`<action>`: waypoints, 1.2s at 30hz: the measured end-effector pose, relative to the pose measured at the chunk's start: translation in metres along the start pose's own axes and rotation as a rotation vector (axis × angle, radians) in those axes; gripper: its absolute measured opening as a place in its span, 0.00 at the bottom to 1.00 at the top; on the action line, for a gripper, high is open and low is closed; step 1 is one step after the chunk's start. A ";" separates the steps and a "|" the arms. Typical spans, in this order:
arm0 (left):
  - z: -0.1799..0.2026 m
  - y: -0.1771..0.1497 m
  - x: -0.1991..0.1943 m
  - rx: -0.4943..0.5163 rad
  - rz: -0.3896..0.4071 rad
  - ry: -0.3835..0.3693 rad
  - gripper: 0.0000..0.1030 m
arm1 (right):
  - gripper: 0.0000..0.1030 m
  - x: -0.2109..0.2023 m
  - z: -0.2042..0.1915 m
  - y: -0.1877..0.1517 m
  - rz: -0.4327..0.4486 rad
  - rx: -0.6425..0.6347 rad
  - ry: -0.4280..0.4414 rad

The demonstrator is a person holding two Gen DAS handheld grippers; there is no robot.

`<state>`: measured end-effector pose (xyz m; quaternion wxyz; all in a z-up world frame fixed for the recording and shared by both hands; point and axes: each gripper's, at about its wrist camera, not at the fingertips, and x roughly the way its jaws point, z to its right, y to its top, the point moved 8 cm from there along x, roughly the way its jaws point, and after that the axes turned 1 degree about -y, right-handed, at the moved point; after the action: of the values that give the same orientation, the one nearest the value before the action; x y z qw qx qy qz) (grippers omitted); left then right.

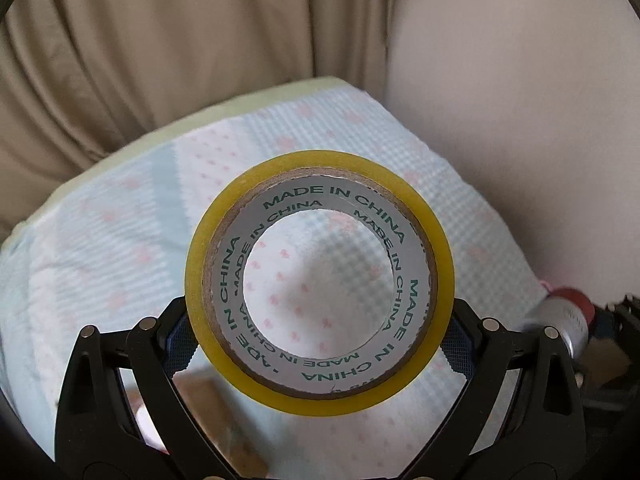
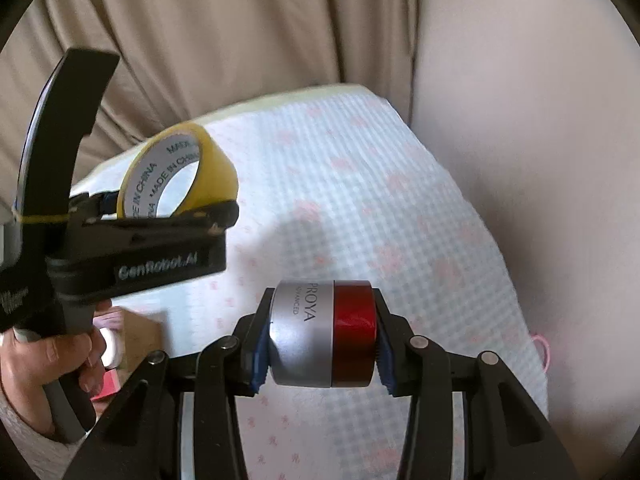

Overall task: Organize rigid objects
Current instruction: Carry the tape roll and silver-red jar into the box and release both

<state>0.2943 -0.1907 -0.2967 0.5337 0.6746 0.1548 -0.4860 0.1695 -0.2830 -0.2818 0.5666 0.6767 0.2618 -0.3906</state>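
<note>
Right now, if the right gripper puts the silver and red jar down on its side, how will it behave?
The jar is a smooth cylinder, so it will probably roll. The right gripper clamps its flat ends; it looks rigid. The cloth may slow it.

The white inner core of the yellow tape roll carries "MADE IN CHINA" printed over and over in green capitals around its ring, readable in both wrist views. On the silver half of the small silver-and-red jar, dark letters running sideways spell "PROYA", with a smaller line beneath that seems to read "ADVANCED", its first letters unclear. The black body of the left tool bears "GenRobot.AI" in pale letters along its side; another mark at its lower left is too blurred to read.
</note>
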 end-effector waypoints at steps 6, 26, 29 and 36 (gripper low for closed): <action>-0.020 -0.027 -0.089 -0.088 0.043 0.056 0.93 | 0.37 -0.066 -0.031 0.011 0.052 -0.100 0.088; -0.197 -0.172 -0.206 -0.343 0.037 0.146 0.93 | 0.37 -0.103 -0.211 -0.025 0.015 -0.259 0.308; -0.222 -0.185 -0.203 -0.326 0.016 0.105 0.93 | 0.37 -0.095 -0.240 -0.030 -0.011 -0.213 0.306; -0.276 -0.210 -0.161 -0.309 -0.114 0.008 0.93 | 0.37 -0.070 -0.290 -0.041 -0.073 -0.095 0.262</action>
<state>0.1990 0.1798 -0.2955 0.6018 0.5766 0.2681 -0.4832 0.1653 0.0140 -0.2315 0.5443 0.6844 0.3761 -0.3065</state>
